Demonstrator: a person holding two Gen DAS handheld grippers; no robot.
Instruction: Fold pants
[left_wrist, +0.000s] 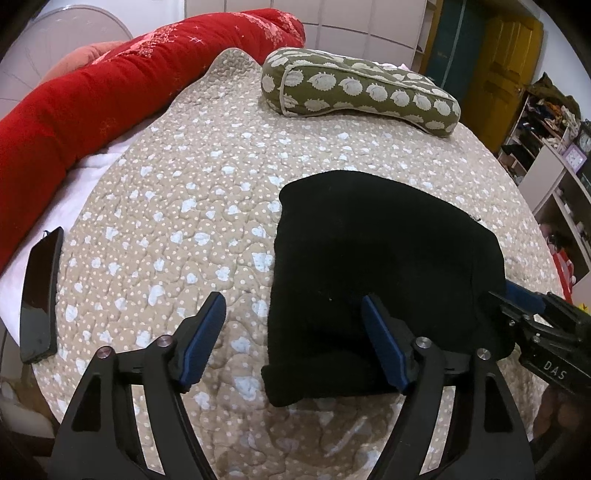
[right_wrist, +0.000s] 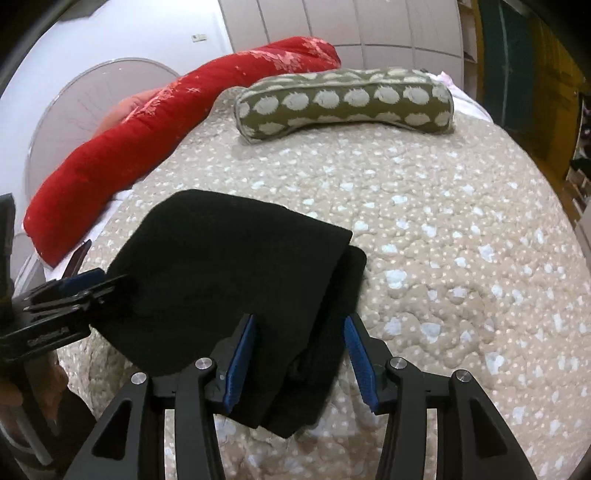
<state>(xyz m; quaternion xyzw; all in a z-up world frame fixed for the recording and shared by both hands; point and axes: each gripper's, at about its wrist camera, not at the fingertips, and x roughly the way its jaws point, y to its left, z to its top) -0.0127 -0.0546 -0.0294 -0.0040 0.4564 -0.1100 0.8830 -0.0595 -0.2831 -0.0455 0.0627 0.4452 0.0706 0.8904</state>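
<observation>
The black pants lie on the beige quilted bed cover as one compact, thick bundle of several layers. In the right wrist view a top layer ends in a straight edge, and a narrower lower layer shows beside it on the right. The cloth is plain, dark and matte.

The left gripper is wide open and holds nothing; its right finger is over the near part of the pants, its left finger over the bare cover. The right gripper is also open and empty, with the near end of the bundle between its fingers.

Further out there is one olive pillow with pale shapes, one long red cushion, and one dark phone near the left edge of the bed.
</observation>
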